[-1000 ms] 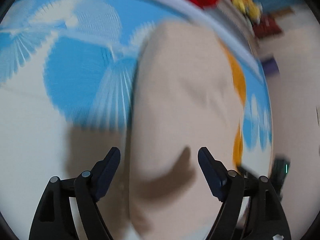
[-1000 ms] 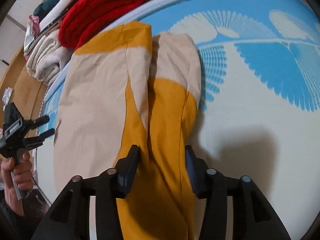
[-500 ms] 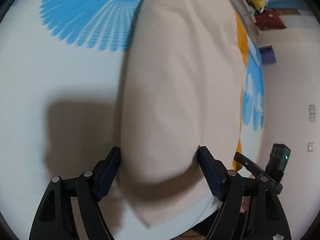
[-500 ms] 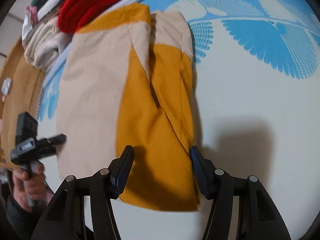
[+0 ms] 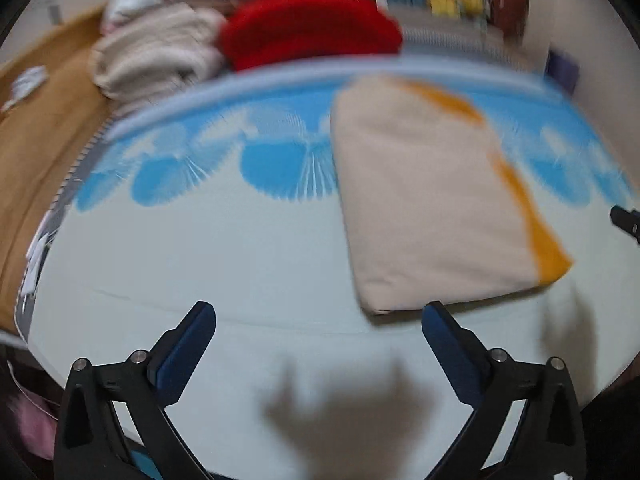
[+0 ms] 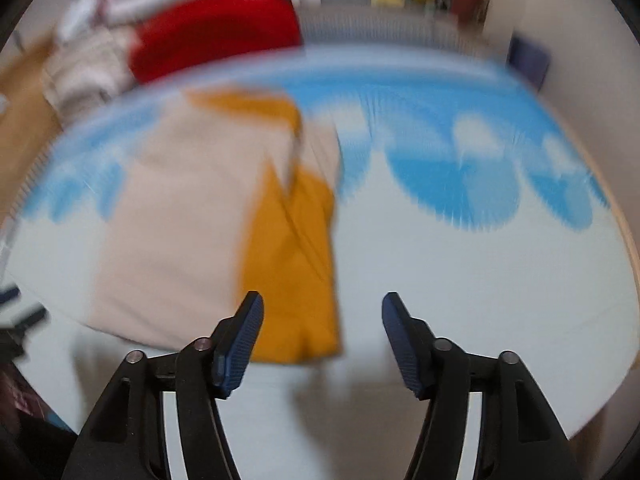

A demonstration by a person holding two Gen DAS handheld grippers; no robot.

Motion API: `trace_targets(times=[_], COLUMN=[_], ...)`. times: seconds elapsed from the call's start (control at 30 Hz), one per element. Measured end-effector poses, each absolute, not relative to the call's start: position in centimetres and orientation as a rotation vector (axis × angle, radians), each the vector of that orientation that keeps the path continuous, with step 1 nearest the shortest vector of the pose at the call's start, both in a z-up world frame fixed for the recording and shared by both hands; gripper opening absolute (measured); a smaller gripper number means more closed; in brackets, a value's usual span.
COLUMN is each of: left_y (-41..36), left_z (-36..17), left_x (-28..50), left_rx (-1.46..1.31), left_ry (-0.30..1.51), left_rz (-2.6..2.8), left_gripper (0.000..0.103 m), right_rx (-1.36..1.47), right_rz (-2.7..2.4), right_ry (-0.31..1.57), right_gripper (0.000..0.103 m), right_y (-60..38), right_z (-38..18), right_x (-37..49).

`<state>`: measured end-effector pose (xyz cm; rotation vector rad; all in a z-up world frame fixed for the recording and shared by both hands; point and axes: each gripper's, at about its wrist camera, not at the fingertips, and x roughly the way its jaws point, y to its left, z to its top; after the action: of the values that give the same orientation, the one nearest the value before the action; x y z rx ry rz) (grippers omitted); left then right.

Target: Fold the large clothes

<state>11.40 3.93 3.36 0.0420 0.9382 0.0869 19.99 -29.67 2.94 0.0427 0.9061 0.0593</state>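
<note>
Left gripper (image 5: 320,320): jaws have just been opening, now wide, nothing between them. Right gripper (image 6: 322,310): jaws also just opening, empty. Folded beige-and-orange garment (image 5: 424,200) lies flat on the bed (image 5: 200,272), beyond both grippers. Red blanket (image 5: 308,32) and cream towel (image 5: 156,56) stacked at far edge.

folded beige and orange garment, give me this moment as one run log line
garment: folded beige and orange garment flat on bed | left gripper: open, jaws just widened, empty | right gripper: open, jaws just widened, empty
</note>
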Motion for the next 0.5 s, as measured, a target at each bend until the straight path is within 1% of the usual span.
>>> trace_targets(times=[0.03, 0.1, 0.17, 0.3, 0.37, 0.5], left_y=[3.1, 2.1, 1.3, 0.5, -0.5, -0.8], left_z=[4.0, 4.8, 5.1, 5.0, 4.5, 4.4], left_x=[9.7, 7.2, 4.6, 1.9, 2.0, -0.2], left_rx=[0.036, 0.020, -0.006, -0.034, -0.056, -0.079], left_ry=[0.892, 0.837, 0.803, 0.782, 0.787, 0.786], left_rz=[0.089, 0.082, 0.076, 0.084, 0.077, 0.077], left_gripper=[0.102, 0.102, 0.102, 0.102, 0.102, 0.102], right_rx=[0.036, 0.026, 0.025, 0.045, 0.038, 0.025], right_rz=[0.054, 0.045, 0.047, 0.042, 0.023, 0.014], right_ry=[0.824, 0.749, 0.711, 0.704, 0.711, 0.743], right_gripper=[0.088, 0.098, 0.098, 0.098, 0.098, 0.098], right_y=[-29.1, -27.1, -26.2, -24.4, -23.8, -23.4], right_z=[4.6, 6.4, 7.2, 7.6, 7.4, 6.7], right_x=[17.3, 15.1, 11.2, 5.5, 3.5, 0.5])
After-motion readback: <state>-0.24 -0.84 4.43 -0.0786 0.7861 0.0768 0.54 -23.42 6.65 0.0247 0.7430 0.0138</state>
